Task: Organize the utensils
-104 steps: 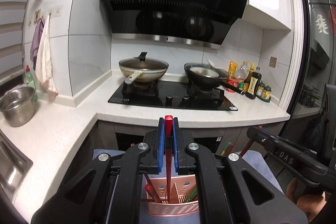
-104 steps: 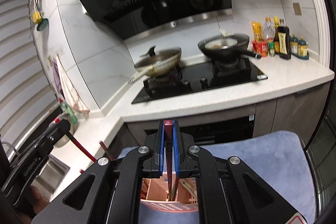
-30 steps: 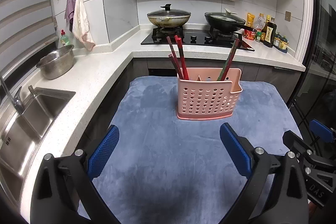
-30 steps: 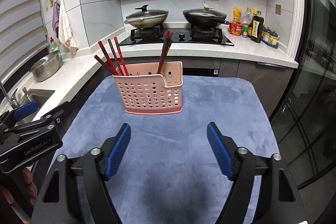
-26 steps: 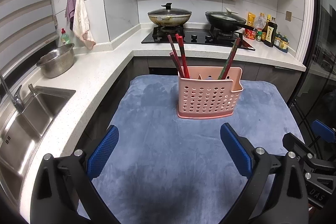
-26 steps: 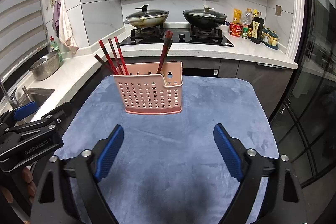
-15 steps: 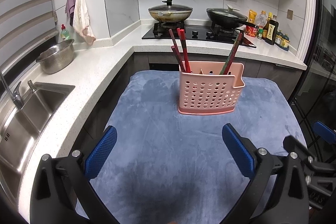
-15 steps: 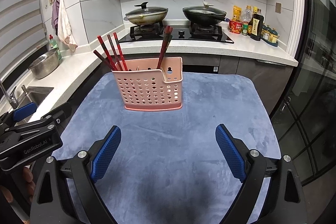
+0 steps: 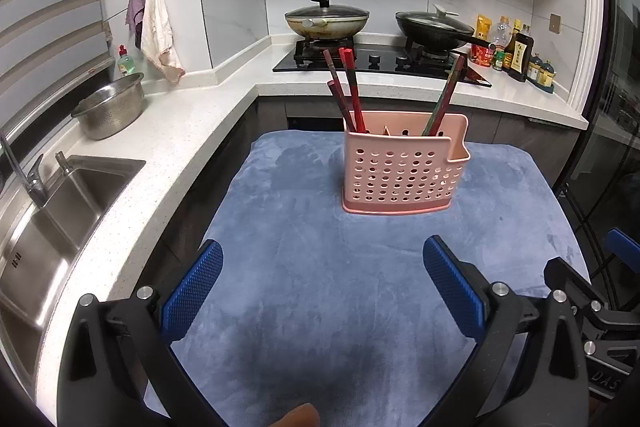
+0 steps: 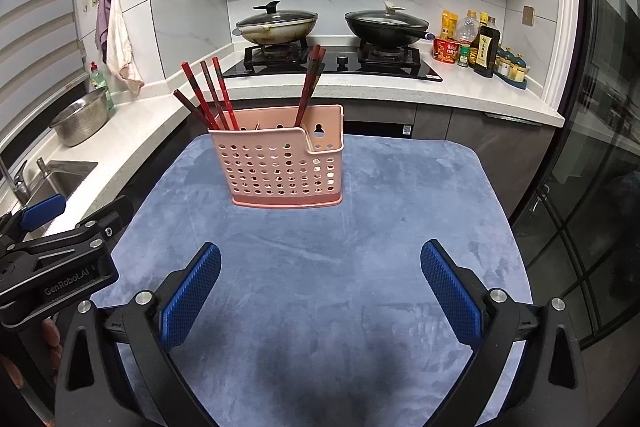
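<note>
A pink perforated utensil holder [image 9: 402, 167] [image 10: 280, 163] stands upright on a blue cloth [image 9: 320, 235] toward its far side. Red chopsticks [image 9: 352, 87] [image 10: 208, 95] lean out of its left compartment. A few more chopsticks [image 9: 446, 95] [image 10: 310, 83] lean in a right compartment. My left gripper [image 9: 322, 279] hovers open over the near cloth, short of the holder, with nothing between its blue pads. My right gripper [image 10: 320, 279] is also short of the holder; its jaws are opening wide and nothing is between them.
A white counter wraps the left with a sink [image 9: 52, 203] and a steel colander bowl [image 9: 112, 107]. Behind the cloth is a hob with two lidded pans [image 9: 326, 21]. Bottles [image 9: 516, 55] stand at the back right. A glass door [image 10: 592, 147] runs along the right.
Both grippers, earlier shut on red chopsticks over the holder, have let go and drawn back. In the last second the right jaws have spread wider; the holder has not moved.
</note>
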The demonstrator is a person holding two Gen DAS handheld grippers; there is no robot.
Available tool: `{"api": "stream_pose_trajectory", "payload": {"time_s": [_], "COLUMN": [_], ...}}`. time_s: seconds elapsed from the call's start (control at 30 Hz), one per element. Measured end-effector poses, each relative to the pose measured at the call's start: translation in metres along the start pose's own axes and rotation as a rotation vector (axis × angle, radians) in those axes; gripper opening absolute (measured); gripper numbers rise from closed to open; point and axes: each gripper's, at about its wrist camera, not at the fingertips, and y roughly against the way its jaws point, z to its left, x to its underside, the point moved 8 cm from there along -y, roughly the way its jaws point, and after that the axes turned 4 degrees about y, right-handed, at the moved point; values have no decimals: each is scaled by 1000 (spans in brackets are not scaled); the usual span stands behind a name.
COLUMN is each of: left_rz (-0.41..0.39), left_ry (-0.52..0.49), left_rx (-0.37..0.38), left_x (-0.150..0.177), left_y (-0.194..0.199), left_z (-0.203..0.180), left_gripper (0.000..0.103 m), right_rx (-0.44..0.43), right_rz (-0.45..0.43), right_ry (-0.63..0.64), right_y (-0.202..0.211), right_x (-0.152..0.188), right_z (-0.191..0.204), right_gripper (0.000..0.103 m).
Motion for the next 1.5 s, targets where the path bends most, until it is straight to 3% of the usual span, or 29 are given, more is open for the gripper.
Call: {"api": "stream_pose_trajectory", "payload": {"time_s": [0.37,1.0,1.5], "left_rz": [10,13,20], "left_ry": [-5,6,2], "left_rx": [1,-79,-74], "left_x": [4,8,10], "left_y": [-2,-6,-8], "left_z": [-4,7,7], "left_gripper": [96,96,96], "right_rx": [-2,5,13], "right_rz": [7,14,21], "right_ry": [4,-8,-17], "right_y": [-1,-6,-7], "right_x": [1,8,10], "right_z": [0,-3,-6], "right_gripper": [96,96,96]}}
